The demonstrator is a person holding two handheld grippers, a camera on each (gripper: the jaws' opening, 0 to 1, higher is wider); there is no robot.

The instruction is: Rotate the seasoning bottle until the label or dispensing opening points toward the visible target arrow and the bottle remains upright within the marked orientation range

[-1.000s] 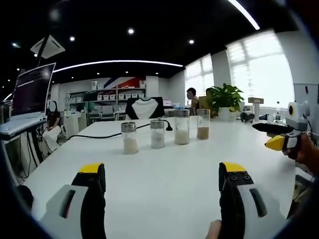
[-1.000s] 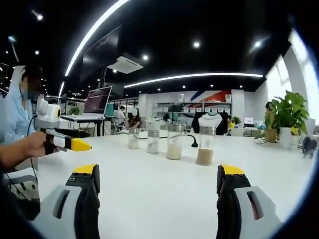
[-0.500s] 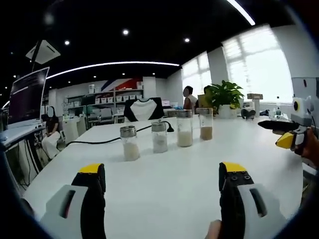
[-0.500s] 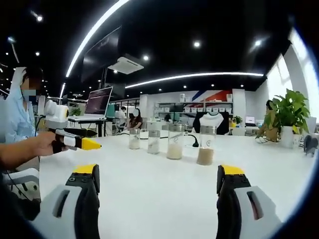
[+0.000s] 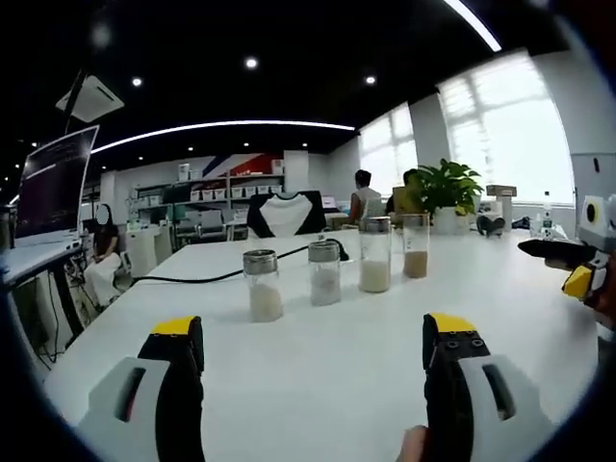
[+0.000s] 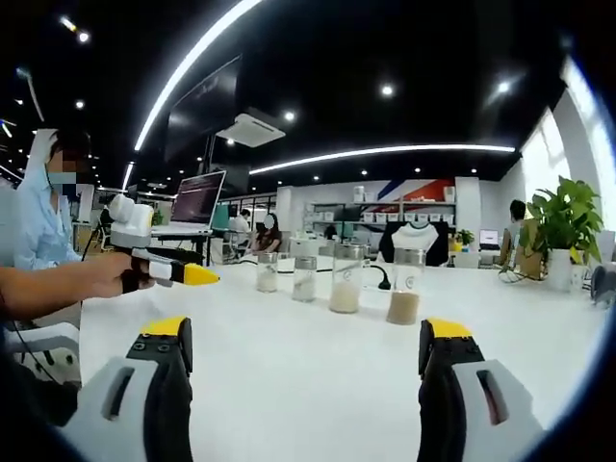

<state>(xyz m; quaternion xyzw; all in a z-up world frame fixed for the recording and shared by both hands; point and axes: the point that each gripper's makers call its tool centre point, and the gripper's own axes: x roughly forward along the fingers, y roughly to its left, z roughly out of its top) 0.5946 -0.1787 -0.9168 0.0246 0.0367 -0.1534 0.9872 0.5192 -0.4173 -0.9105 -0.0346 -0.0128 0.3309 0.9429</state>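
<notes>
We hold both grippers above a white table [image 5: 318, 366], jaws pointing at a row of four bottles.

Left gripper [image 5: 313, 337]: the jaws stand wide apart with nothing between them. Right gripper [image 6: 303, 337]: the jaws likewise stand wide apart and hold nothing. Neither touches a bottle.

Bottle row, left gripper view, from left to right:
- first bottle [image 5: 262, 286], short, metal cap, white powder in the lower half;
- second bottle [image 5: 324, 272], short, metal cap, pale contents;
- third bottle [image 5: 375, 254], taller, white contents;
- fourth bottle [image 5: 416, 245], taller, tan contents.

All four stand upright on the table, near one another but apart. In the right gripper view the same row runs from upper left to right, with the tan bottle nearest that gripper. We cannot tell which way any label or opening faces, and we cannot tell which of the four is the seasoning bottle named in the task.

A black cable [image 5: 192, 279] lies on the table behind the row. A plant [image 5: 448, 188] stands beyond the far end of the table, by the windows.

In the right gripper view, the left gripper enters from the left, held in a hand [image 6: 111, 274], its yellow tip level with the row.
</notes>
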